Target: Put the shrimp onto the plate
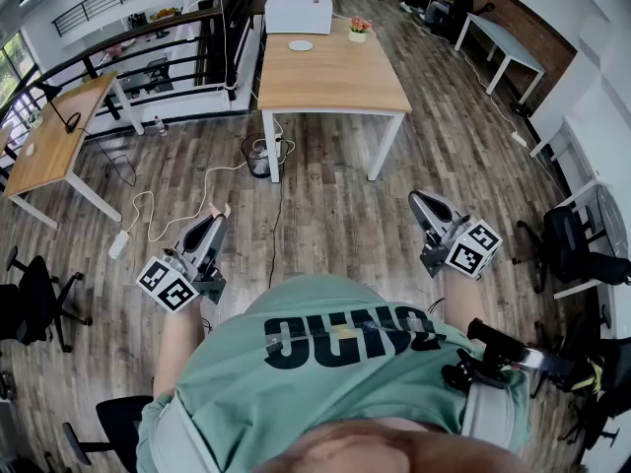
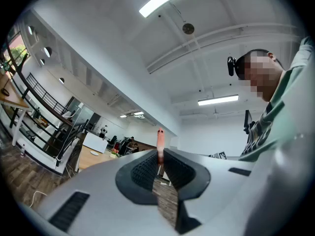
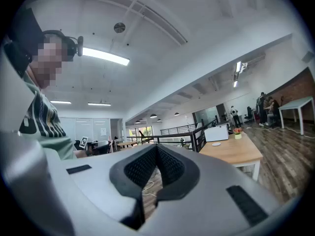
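Left gripper [image 2: 160, 165] is clamped almost shut on the shrimp [image 2: 160, 140], which sticks up past its tips, so the pickup looks done. Right gripper [image 3: 156, 156] has its jaws together with nothing between them. Well ahead of both grippers stands the wooden table [image 1: 335, 82] bearing the white plate [image 1: 301, 45]. The carry to the plate and the release are not yet done.

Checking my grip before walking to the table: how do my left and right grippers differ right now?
The left gripper pinches a pink shrimp; the right gripper holds nothing. The left gripper's fingers stop against the shrimp; the right gripper's fingers meet at the tips. Both are grey, ribbed black inside.
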Available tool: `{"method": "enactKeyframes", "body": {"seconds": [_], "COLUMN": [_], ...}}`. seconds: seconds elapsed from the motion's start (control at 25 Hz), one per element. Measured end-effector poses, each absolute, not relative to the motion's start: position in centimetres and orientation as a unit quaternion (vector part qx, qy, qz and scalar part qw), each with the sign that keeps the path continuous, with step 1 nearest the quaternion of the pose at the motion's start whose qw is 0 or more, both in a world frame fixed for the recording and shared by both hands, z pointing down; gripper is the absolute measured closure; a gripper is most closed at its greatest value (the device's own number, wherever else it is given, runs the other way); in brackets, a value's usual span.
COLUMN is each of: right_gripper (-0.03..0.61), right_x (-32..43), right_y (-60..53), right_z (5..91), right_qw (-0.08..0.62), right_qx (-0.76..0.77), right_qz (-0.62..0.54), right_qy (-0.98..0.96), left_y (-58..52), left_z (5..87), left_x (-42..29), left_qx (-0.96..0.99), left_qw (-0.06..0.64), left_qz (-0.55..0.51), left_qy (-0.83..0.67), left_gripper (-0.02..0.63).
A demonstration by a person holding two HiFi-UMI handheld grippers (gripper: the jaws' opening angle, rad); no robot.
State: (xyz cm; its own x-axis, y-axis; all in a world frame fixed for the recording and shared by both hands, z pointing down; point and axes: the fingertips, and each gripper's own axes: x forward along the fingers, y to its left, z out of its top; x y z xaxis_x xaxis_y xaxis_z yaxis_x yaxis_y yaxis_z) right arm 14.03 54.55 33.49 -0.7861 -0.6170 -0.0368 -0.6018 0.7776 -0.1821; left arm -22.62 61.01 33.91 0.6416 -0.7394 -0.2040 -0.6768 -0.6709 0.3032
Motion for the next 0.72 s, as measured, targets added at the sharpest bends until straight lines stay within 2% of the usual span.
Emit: {"method": "enactKeyframes", "body": {"seconds": [0.4, 0.72], "right_gripper": [0.572, 0.572], "right_x": [14.6, 17.2], "right_y": [55.1, 54.3], "right_z": [34.3, 35.2], "right_qw": [0.044, 0.081], "right_qx": [-0.321, -0.330], "right_qz": [-0.087, -0.125], "right_qy": [0.942, 0.932], "left_y": [61.6, 60.7], "left_z": [34.3, 34.0], "left_x": [-21.7, -19.5], "left_qx": [0.900, 0.906], "left_qw": [0.105, 0.101], "left_qz": [-0.158, -0.151], "left_qy": [-0.393, -0.382], "left_gripper": [0.577, 0.576]}}
